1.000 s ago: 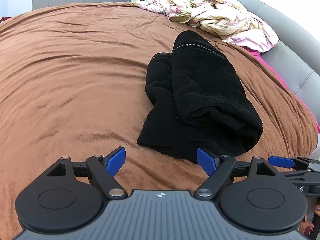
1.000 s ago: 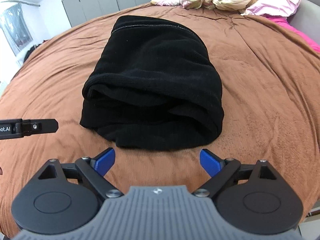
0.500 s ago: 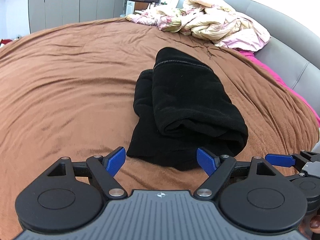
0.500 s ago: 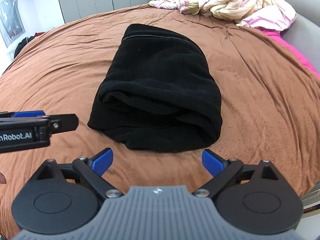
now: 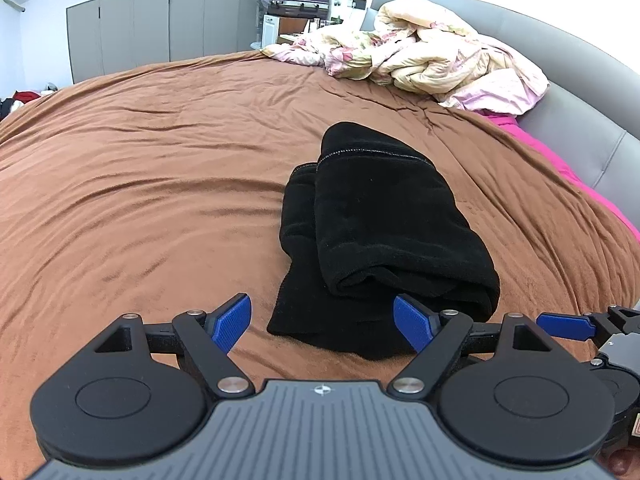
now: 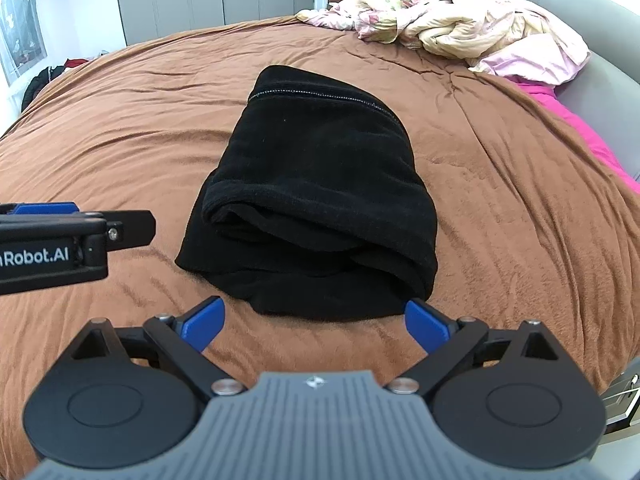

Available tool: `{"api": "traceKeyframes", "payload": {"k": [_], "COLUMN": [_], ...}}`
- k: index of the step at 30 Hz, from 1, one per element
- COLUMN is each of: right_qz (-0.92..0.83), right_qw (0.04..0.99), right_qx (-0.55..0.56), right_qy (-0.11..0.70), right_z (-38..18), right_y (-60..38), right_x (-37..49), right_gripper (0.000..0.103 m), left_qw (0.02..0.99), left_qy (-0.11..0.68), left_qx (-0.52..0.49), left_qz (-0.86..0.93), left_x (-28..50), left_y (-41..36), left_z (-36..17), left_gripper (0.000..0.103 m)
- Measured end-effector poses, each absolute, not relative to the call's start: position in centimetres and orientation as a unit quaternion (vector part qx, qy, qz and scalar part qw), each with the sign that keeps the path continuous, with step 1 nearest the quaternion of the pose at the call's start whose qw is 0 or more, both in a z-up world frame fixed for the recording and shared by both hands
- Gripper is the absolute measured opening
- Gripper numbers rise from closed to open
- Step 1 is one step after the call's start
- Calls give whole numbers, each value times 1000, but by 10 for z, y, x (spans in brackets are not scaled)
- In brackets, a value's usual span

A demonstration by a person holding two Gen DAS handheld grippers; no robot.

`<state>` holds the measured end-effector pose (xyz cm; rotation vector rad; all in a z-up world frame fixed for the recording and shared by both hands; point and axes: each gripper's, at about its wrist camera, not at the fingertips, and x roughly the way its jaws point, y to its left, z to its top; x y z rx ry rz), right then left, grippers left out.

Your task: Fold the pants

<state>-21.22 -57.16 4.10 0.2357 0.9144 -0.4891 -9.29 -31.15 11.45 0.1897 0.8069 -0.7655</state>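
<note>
The black pants (image 5: 380,232) (image 6: 320,184) lie folded into a thick bundle in the middle of the brown bed cover (image 5: 140,168) (image 6: 520,200), folded edges toward me. My left gripper (image 5: 322,322) hovers open just short of the bundle's near left corner, holding nothing. Over the near edge of the bundle my right gripper (image 6: 314,322) stands open and empty too. Each gripper shows in the other's view: the right gripper (image 5: 576,326) at the right edge, the left gripper (image 6: 80,236) at the left edge.
A crumpled floral quilt (image 5: 420,60) (image 6: 460,24) is heaped at the far end by the grey padded headboard (image 5: 568,92). A pink sheet (image 5: 580,176) shows along the right side. Grey wardrobes (image 5: 160,28) and a suitcase (image 5: 298,0) stand beyond the bed.
Both grippers have drawn back and up from the folded pants, which now look smaller and farther. Both stayed open and empty; the pants have not moved.
</note>
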Motion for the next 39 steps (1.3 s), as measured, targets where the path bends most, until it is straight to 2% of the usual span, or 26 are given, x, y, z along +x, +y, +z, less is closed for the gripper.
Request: {"api": "traceKeyframes", "payload": {"k": [39], "right_qz": [-234], "right_qw": [860], "right_qx": [110], "right_qy": [439], "right_z": [42], "right_y": [-570], "right_x": [-211], "right_gripper": [93], "left_qw": [859], "left_qy": [393], "left_qx": [133], "left_qz": [-299], "left_x": [-84], "left_y": [-301], "left_z": [111], "left_gripper": [95]}}
